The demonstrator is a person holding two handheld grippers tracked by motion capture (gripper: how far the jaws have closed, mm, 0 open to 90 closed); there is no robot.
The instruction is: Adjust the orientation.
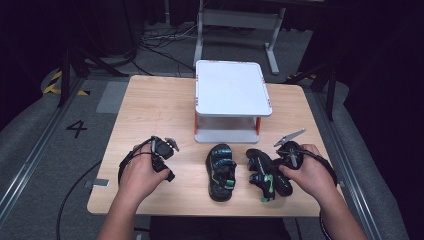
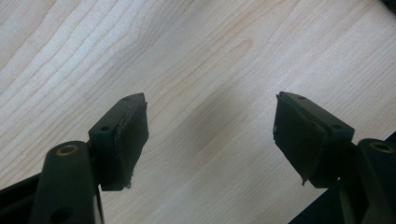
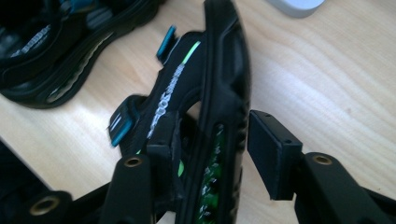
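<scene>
On the pale wooden desk [image 1: 150, 110], behind a white two-tier shelf stand [image 1: 232, 87], one black strappy sandal [image 1: 221, 172] lies flat. The right tongs [image 3: 212, 154] straddle the other black sandal [image 3: 219, 93], tipped on edge, jaws not quite closed; it may topple. The left tongs [image 2: 210, 135] gape wide, empty.

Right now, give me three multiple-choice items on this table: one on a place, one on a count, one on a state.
1. Where does the white shelf stand?
A. behind the sandals
B. at the table's near edge
C. on the floor

2. How many sandals lie on the table?
A. one
B. two
C. four

3. How does the left gripper stand?
A. shut on a sandal
B. open over bare wood
C. shut on the shelf

Answers:
1. A, the high view puts it beyond both.
2. B, the left sandal and the right sandal.
3. B, its jaws are spread with nothing between.
</scene>
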